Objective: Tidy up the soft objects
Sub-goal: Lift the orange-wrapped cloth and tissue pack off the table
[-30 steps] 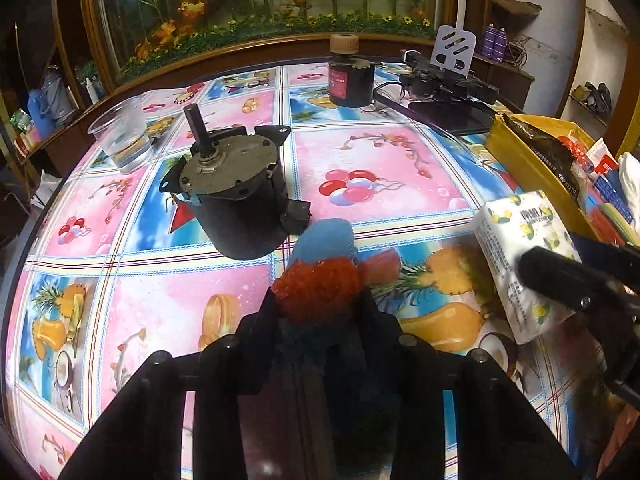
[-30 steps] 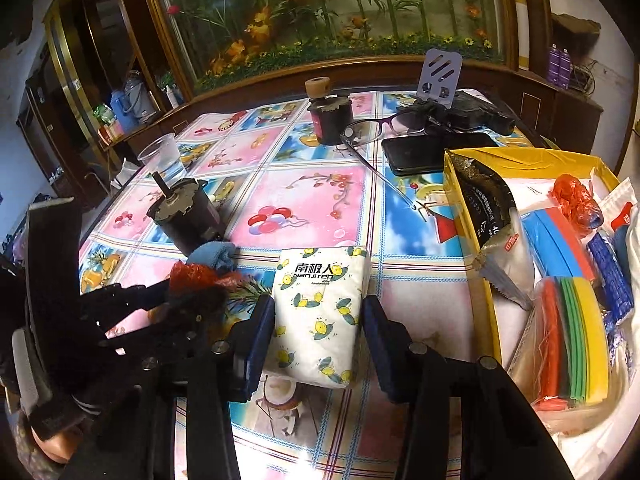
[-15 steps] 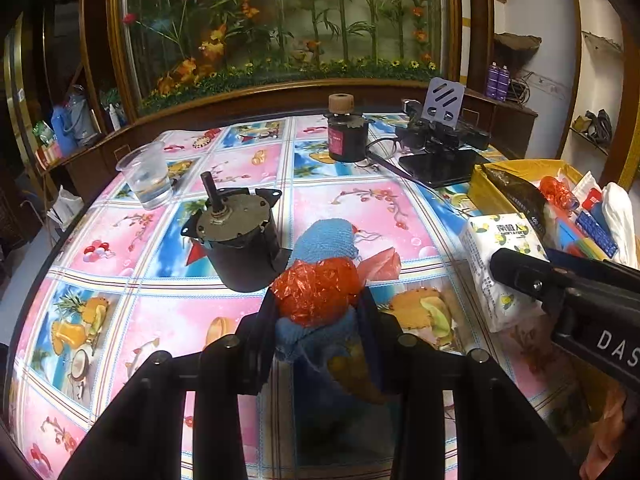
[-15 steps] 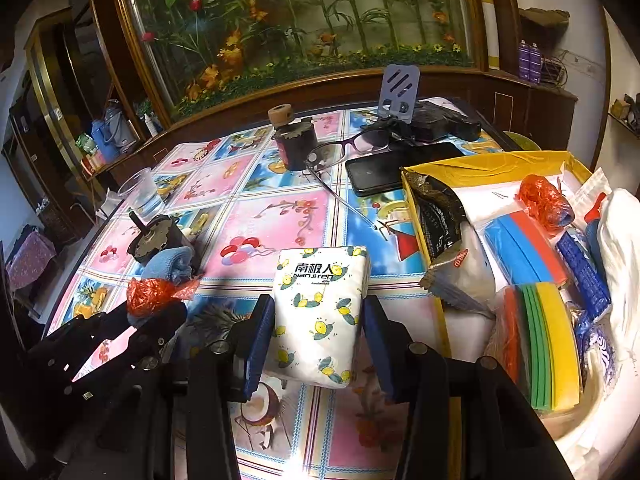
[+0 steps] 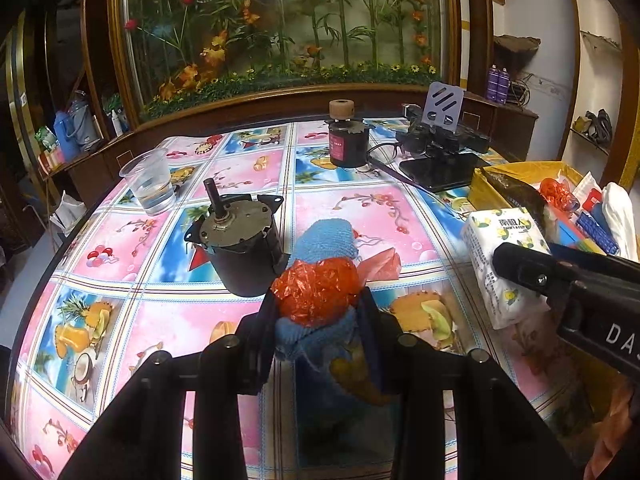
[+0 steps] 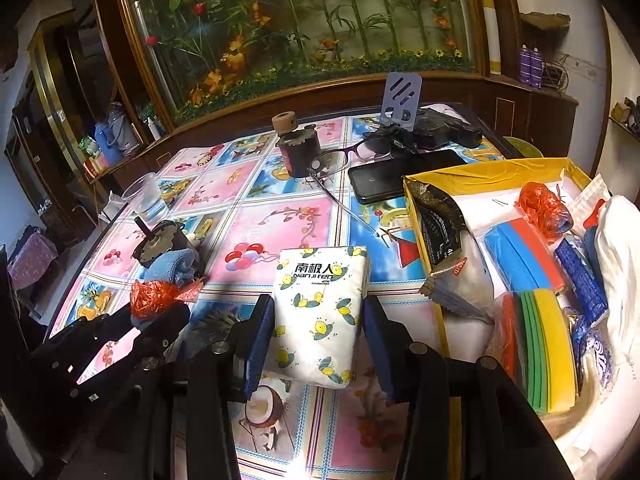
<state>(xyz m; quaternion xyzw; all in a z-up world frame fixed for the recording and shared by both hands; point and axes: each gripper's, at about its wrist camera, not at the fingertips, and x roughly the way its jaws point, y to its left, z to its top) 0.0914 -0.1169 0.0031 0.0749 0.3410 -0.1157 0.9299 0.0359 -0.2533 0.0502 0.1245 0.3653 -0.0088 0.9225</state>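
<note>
— Tissue pack is clamped between the right gripper pads, held above the tablecloth, just left of the yellow box.

— And the left gripper?

— Narrowed on a blue cloth with a red plastic bag bunched on top, lifted beside the motor.

— Box contents?

— Sponges are seen inside.

Wood-framed floral panel (bamboo, flowers), white wall

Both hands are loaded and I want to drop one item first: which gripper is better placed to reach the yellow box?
Probably right. The right gripper holds the tissue pack beside the yellow box; the left gripper, holding the cloth bundle, is farther away.
</note>
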